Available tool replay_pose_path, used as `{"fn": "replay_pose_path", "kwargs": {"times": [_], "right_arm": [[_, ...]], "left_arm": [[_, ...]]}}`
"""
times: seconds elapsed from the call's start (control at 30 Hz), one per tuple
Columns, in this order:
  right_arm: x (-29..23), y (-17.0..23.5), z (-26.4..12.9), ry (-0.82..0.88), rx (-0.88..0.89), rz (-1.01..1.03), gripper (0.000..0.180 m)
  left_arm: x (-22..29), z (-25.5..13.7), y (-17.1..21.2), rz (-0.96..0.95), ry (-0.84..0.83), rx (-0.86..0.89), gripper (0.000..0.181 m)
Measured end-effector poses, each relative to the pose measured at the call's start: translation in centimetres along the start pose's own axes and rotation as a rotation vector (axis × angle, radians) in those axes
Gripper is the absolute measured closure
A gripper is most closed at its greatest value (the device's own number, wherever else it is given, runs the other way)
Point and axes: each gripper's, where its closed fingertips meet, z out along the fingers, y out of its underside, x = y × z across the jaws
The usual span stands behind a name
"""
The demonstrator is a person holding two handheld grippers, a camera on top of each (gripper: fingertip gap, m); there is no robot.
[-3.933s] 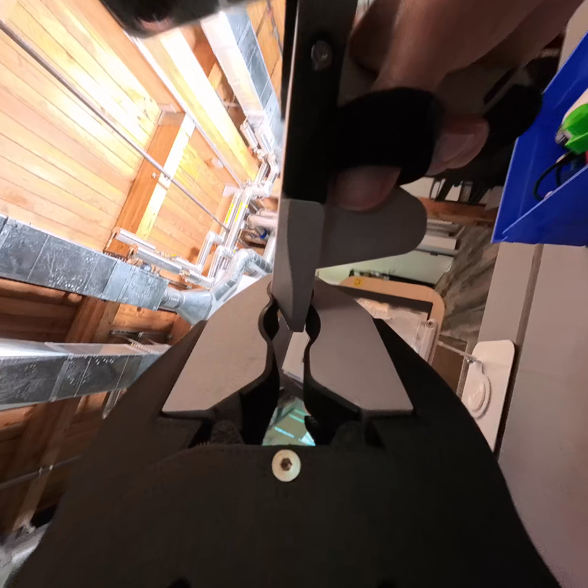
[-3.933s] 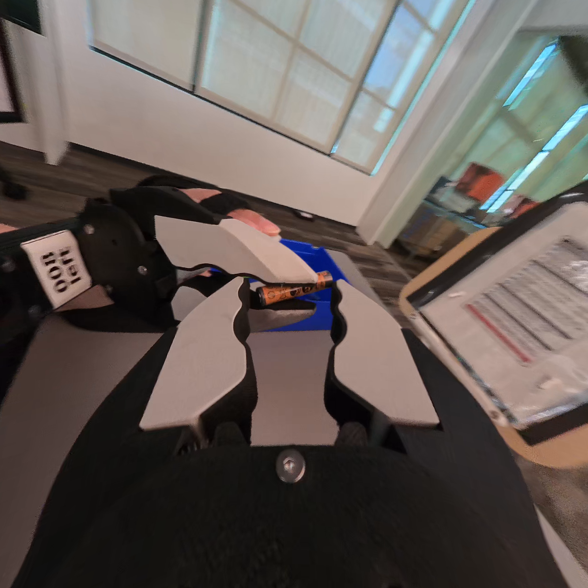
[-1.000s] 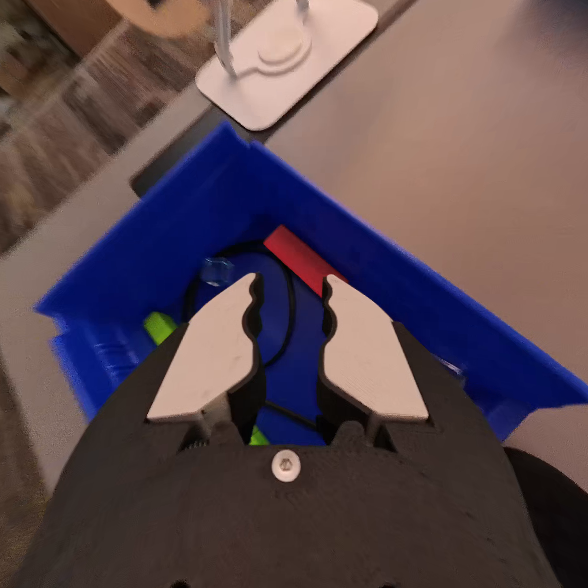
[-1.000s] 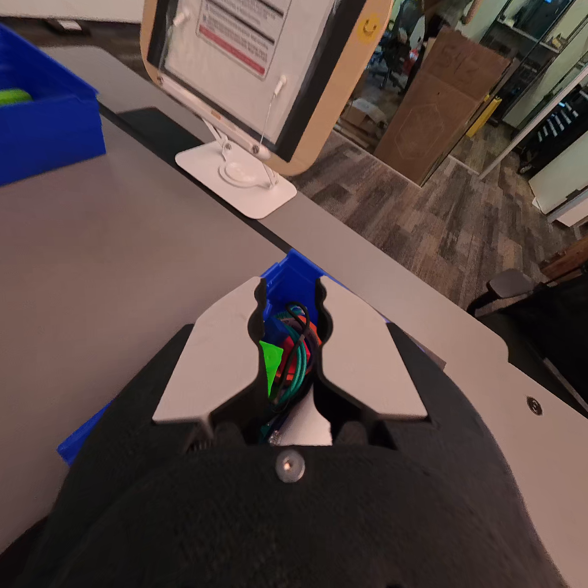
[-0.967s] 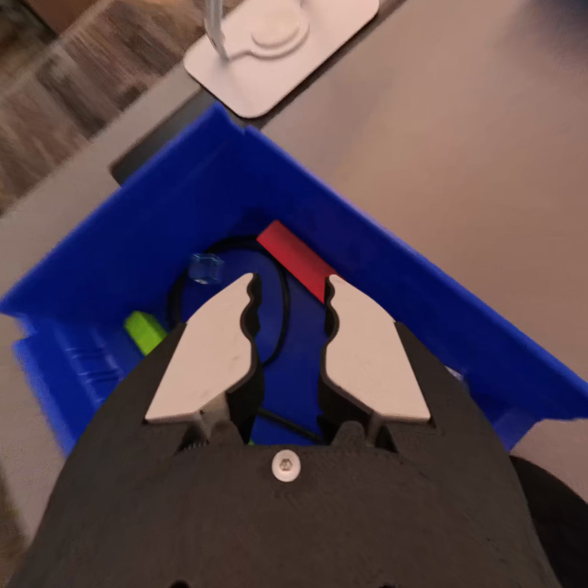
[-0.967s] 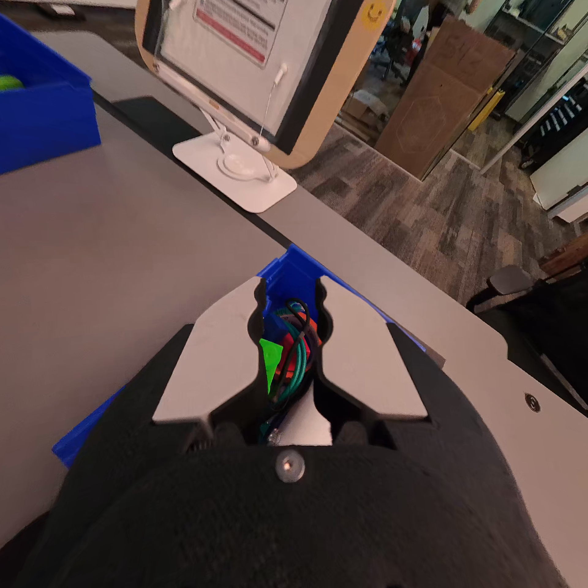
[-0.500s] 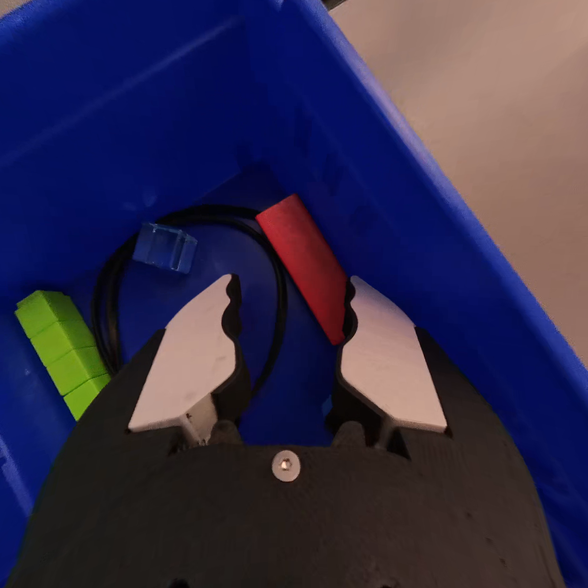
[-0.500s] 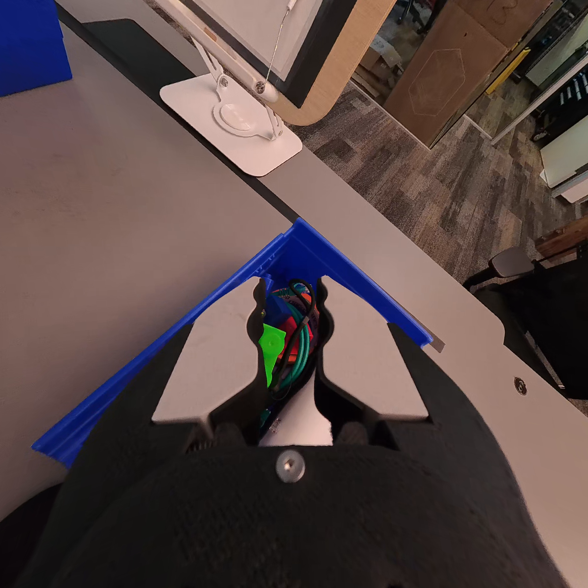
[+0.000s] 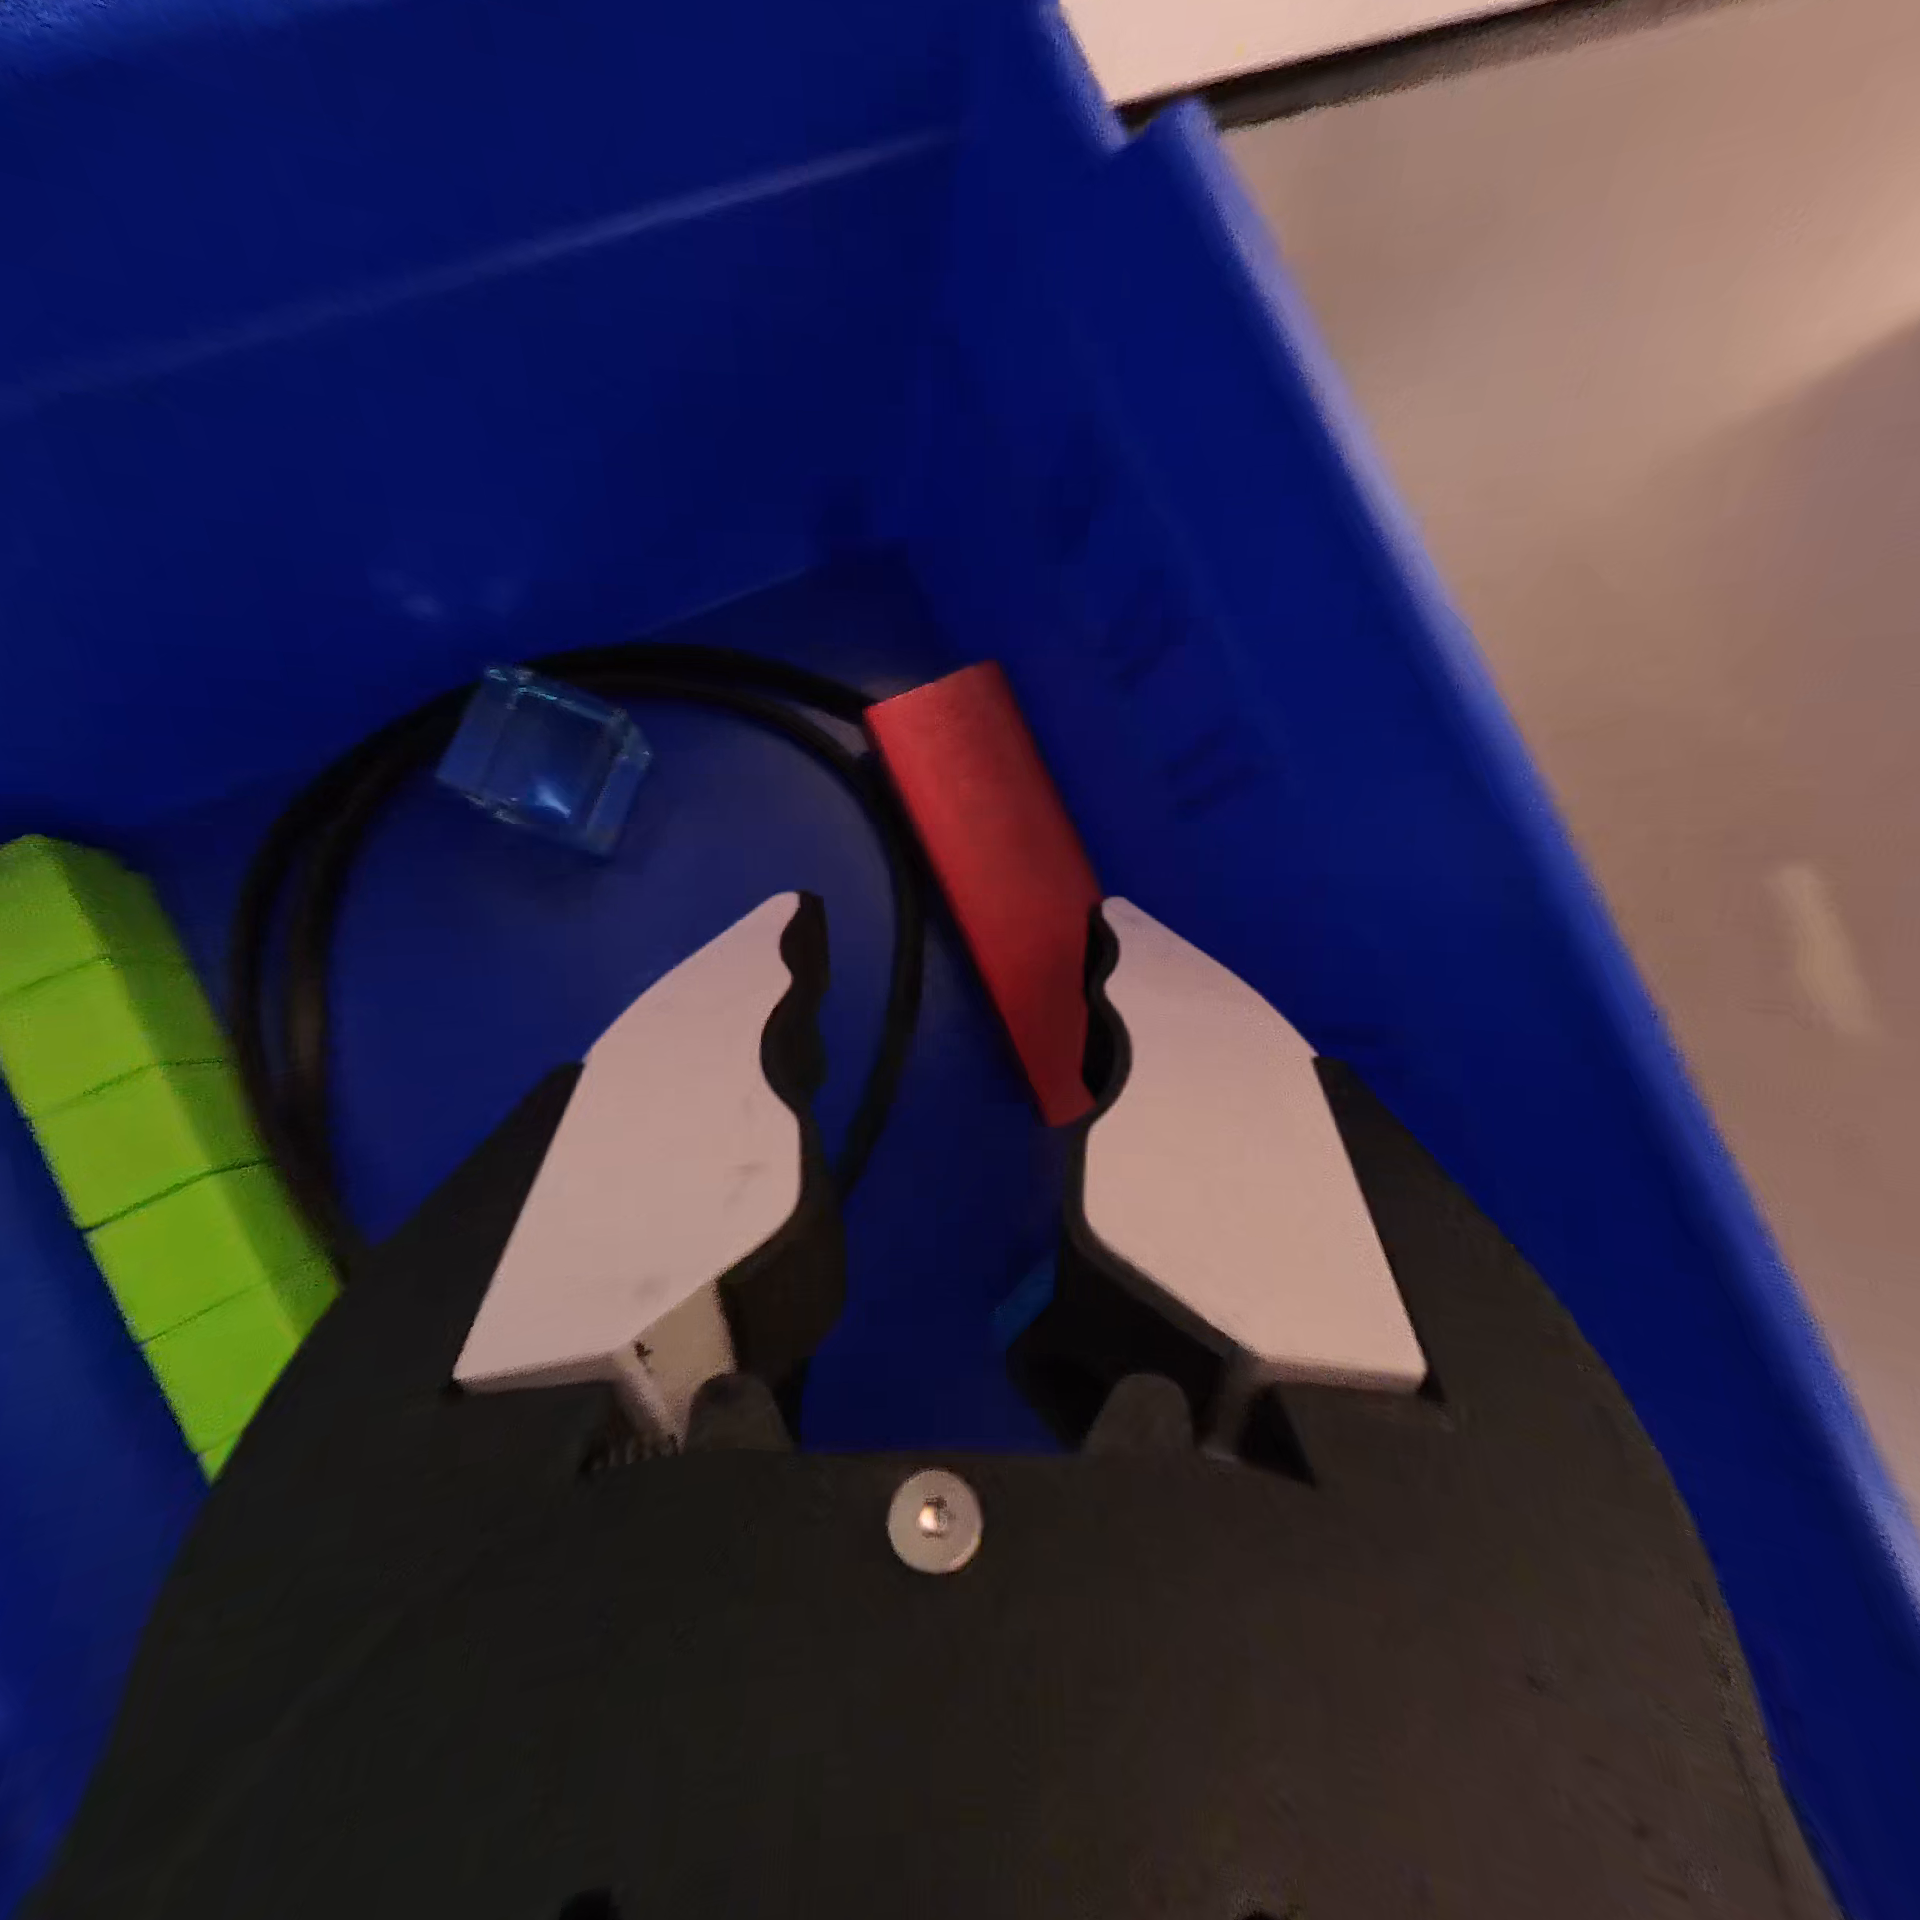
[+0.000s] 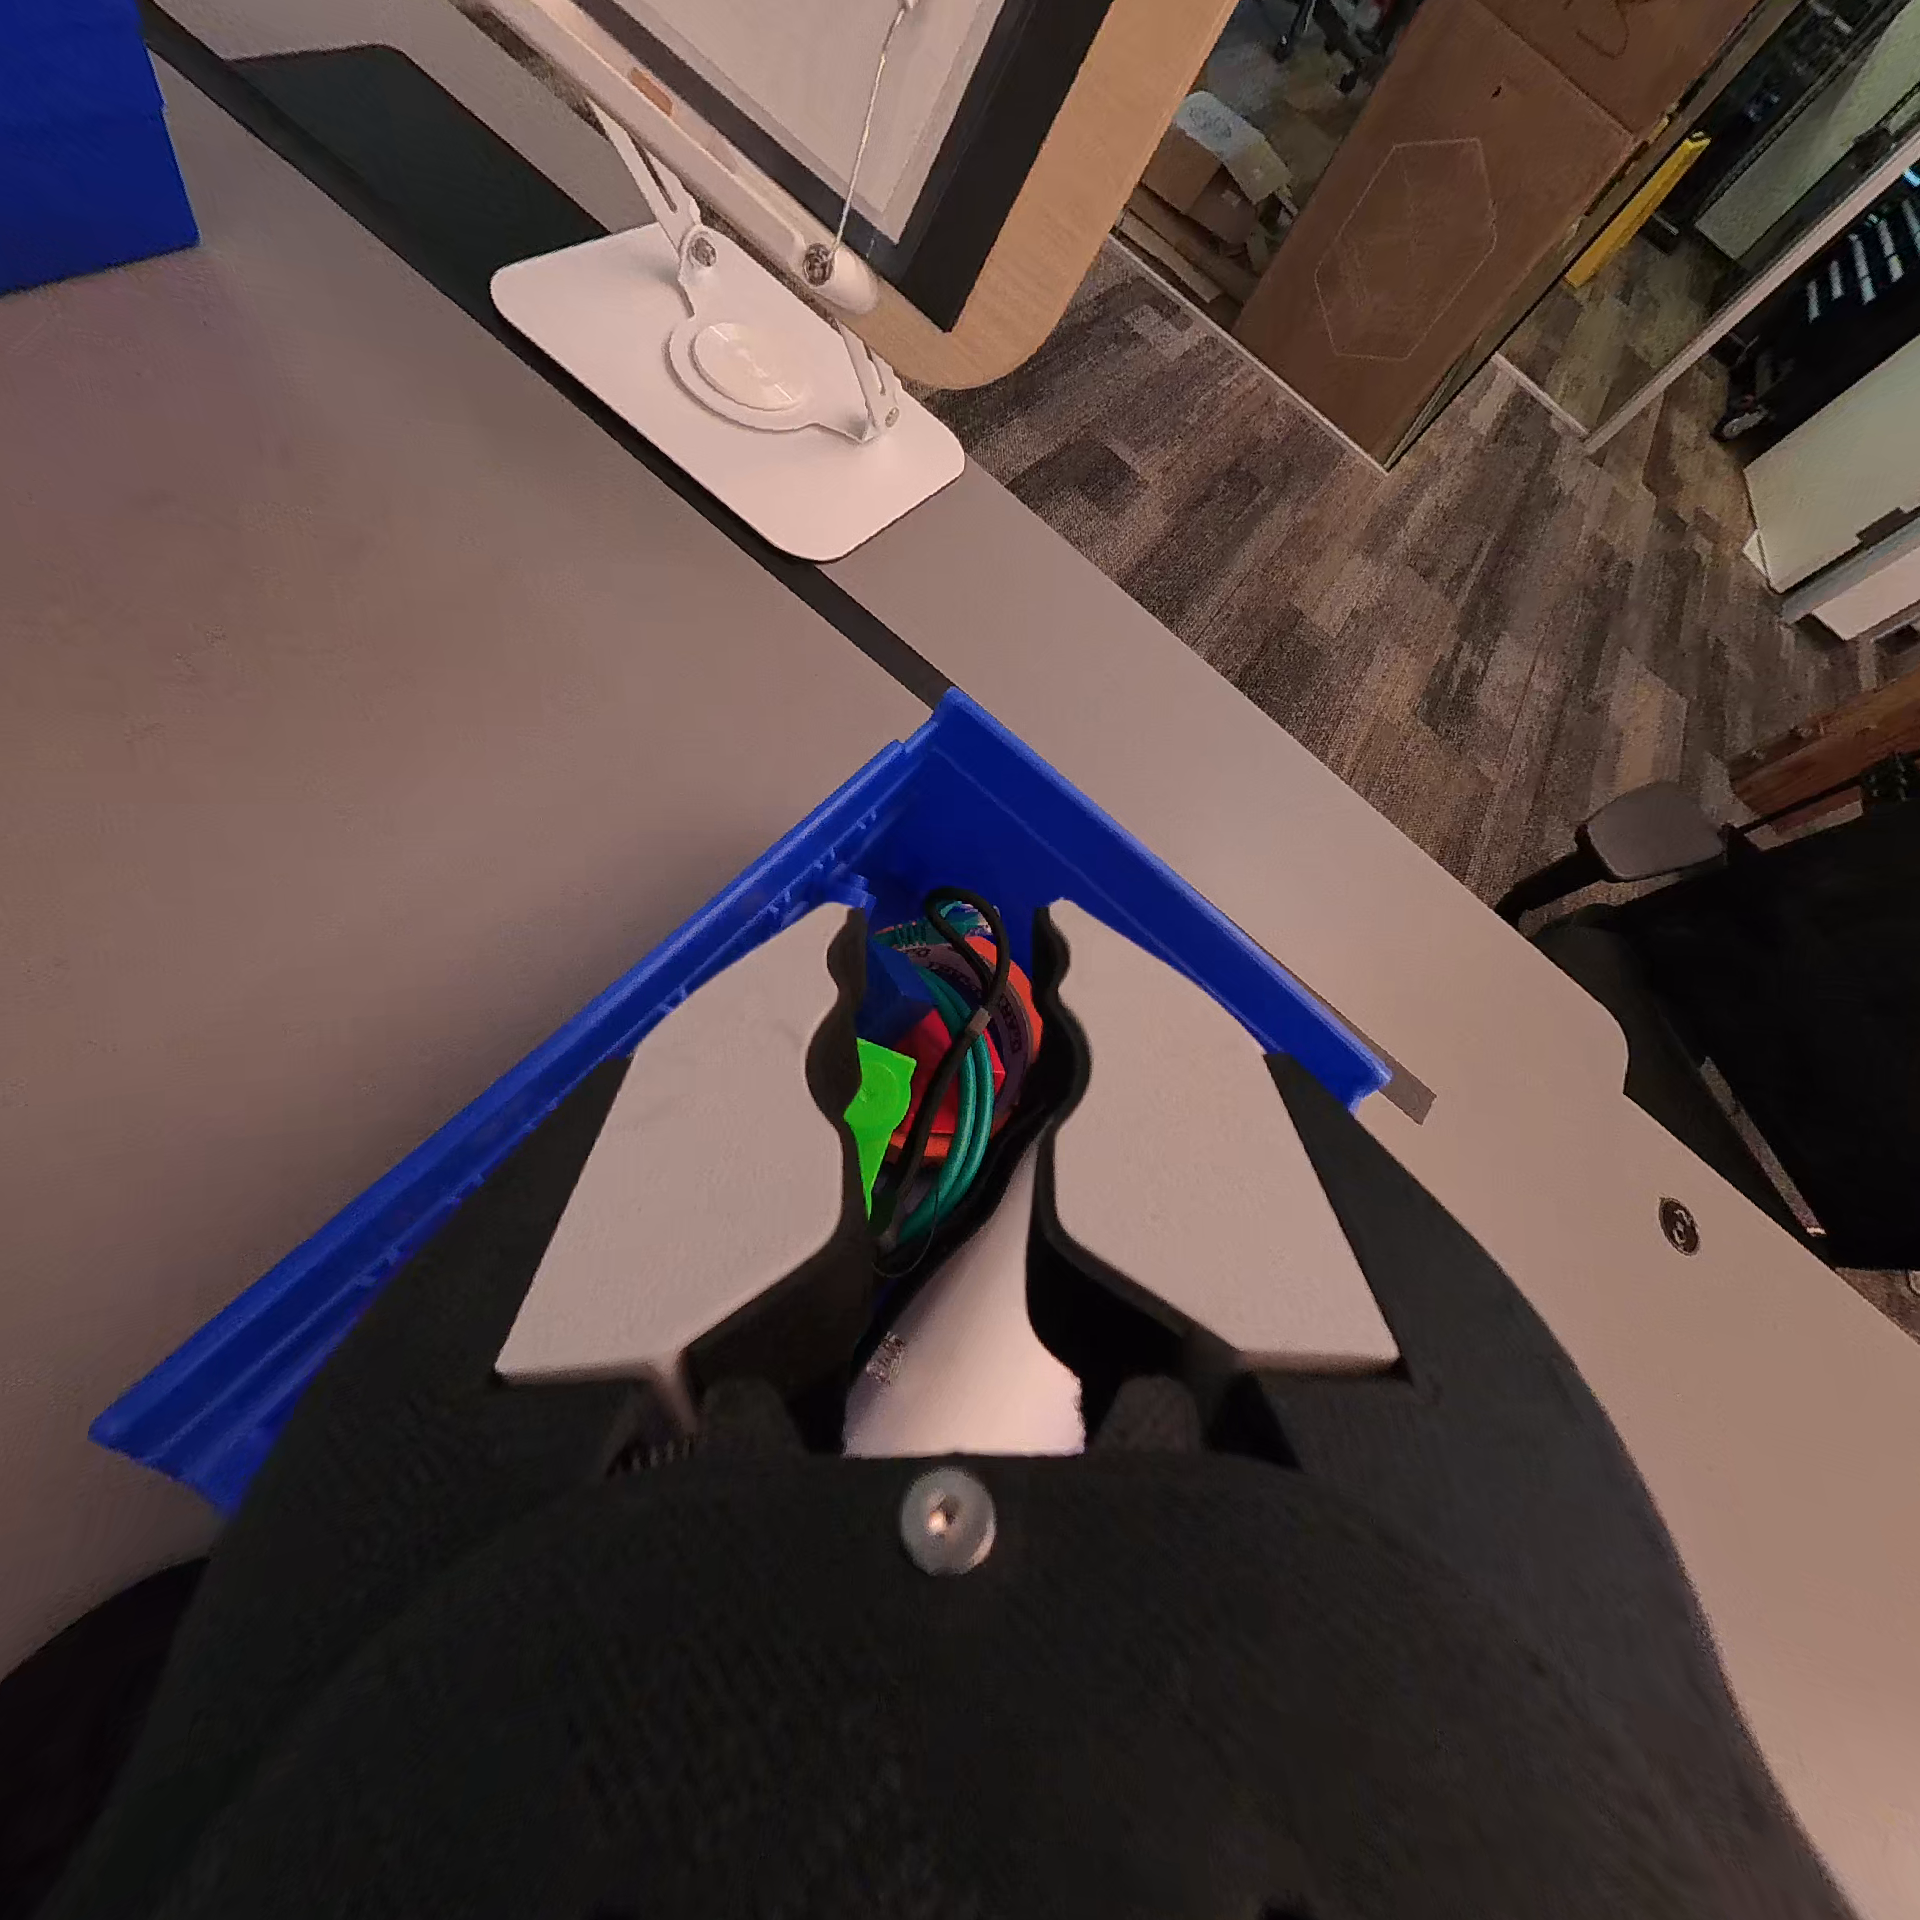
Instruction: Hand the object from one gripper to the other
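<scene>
My left gripper (image 9: pixel 951 935) hangs jaws spread inside the bin (image 9: pixel 1226 540), the right jaw touching the red bar (image 9: pixel 982 862) that leans by the bin's wall. Closing now could snag the black cable (image 9: pixel 904 935) just beside the bar. The bar is flat, matte, slim. My right gripper (image 10: pixel 945 935) has its jaws parted, empty.

Only small print on a purple-and-orange band (image 10: pixel 1013 1013) in the blue bin (image 10: pixel 1143 894), too small to make out.
</scene>
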Motion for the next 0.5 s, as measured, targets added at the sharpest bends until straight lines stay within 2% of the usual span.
{"fn": "replay_pose_path", "kwargs": {"times": [0.1,0.17,0.23,0.37,0.5], "right_arm": [[0.0,0.2,0.1,0.006,-0.015,-0.014,0.148],[0.0,0.2,0.2,0.006,-0.016,-0.014,0.148],[-0.1,0.2,0.2,0.004,-0.019,-0.014,0.148],[-0.2,0.4,0.2,-0.001,-0.025,-0.015,0.147],[-0.2,0.5,0.3,-0.001,-0.034,-0.021,0.148]], "left_arm": [[1.4,-0.5,-0.4,-0.104,0.134,0.026,0.126],[1.8,-0.5,0.0,-0.167,0.203,-0.004,0.128],[1.6,-0.6,0.3,-0.169,0.206,-0.015,0.119],[1.4,-0.7,0.4,-0.15,0.179,-0.032,0.114],[1.5,-0.9,0.8,-0.161,0.188,-0.061,0.116]]}}
